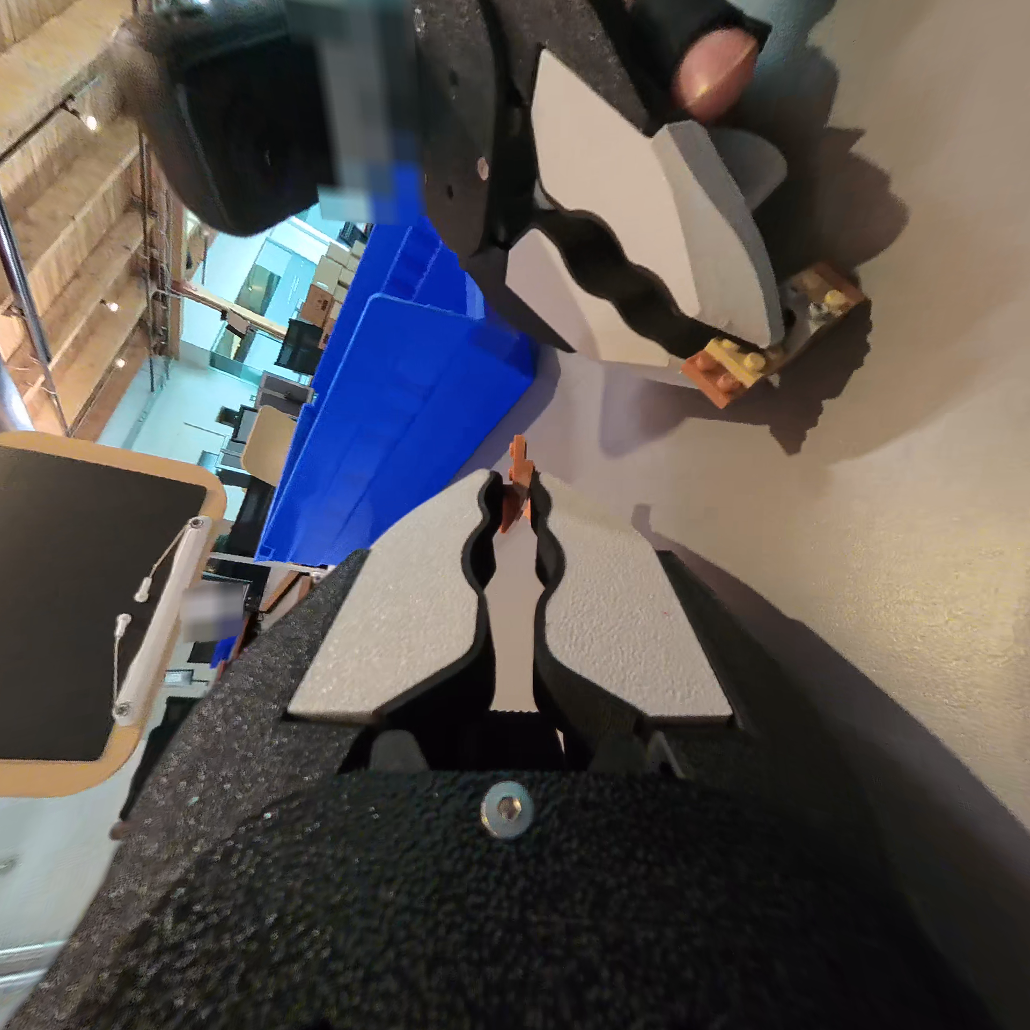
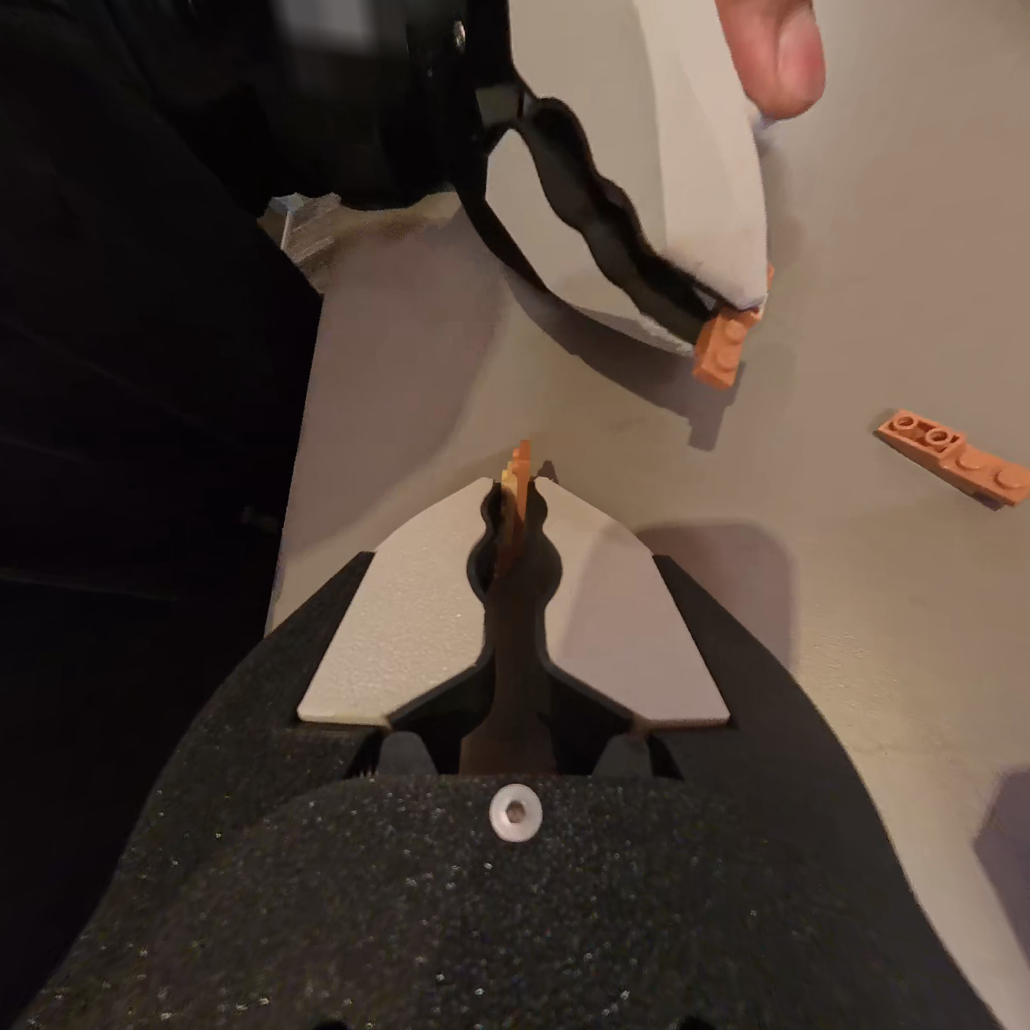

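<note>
Left hand-held gripper [image 1: 515, 490] pinches an orange plate [image 1: 518, 474]; right hand-held gripper [image 2: 515, 490] clamps a brown-and-tan brick stack [image 2: 521, 474]. Both hang just above the counter [image 2: 836, 613]; another orange piece [image 2: 947, 462] lies nearby.

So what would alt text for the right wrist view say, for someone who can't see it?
The right gripper pinches a thin orange-and-tan brick piece edge-on above a pale table. Beyond it, the left gripper grips an orange plate; another orange piece lies loose at right.
</note>
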Demonstrator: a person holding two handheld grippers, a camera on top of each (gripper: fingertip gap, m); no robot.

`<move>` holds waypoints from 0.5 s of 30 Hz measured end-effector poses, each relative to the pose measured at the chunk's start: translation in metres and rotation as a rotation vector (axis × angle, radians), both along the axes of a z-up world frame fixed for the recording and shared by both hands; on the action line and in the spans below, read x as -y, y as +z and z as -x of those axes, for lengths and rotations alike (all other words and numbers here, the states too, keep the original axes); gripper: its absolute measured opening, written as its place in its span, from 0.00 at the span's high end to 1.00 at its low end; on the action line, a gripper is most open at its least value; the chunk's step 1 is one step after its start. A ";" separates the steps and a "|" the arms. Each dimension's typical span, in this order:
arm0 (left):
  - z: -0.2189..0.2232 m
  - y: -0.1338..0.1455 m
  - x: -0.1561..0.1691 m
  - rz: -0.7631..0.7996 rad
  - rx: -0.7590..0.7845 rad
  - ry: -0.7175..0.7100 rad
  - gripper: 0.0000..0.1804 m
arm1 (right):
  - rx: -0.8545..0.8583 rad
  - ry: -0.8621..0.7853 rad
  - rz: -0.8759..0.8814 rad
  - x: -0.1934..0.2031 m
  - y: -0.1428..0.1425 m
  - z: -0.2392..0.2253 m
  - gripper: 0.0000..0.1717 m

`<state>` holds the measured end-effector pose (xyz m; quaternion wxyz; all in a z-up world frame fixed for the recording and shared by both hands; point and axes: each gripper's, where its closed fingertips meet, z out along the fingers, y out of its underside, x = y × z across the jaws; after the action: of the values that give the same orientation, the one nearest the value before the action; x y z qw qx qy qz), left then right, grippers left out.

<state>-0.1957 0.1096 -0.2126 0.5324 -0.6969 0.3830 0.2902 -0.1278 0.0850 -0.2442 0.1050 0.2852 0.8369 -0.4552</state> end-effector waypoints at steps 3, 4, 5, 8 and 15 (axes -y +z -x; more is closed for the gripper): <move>0.001 0.001 -0.001 -0.005 -0.017 0.008 0.95 | 0.032 -0.004 0.046 -0.002 0.004 0.000 0.95; -0.001 0.002 -0.001 -0.009 -0.026 0.005 0.95 | 0.044 -0.014 0.060 -0.003 0.005 0.000 0.95; -0.003 0.002 -0.001 -0.012 -0.039 -0.002 0.95 | 0.059 -0.022 0.062 -0.005 0.005 0.000 0.95; -0.005 0.002 -0.003 -0.016 -0.099 0.001 0.95 | 0.057 -0.019 0.035 -0.006 0.002 -0.002 0.95; -0.004 0.002 -0.004 -0.032 -0.225 0.027 0.95 | 0.006 0.008 0.006 -0.003 0.000 -0.005 0.95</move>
<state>-0.1921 0.1139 -0.2107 0.4930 -0.6563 0.4263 0.3800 -0.1232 0.0882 -0.2438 0.1101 0.2832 0.8363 -0.4565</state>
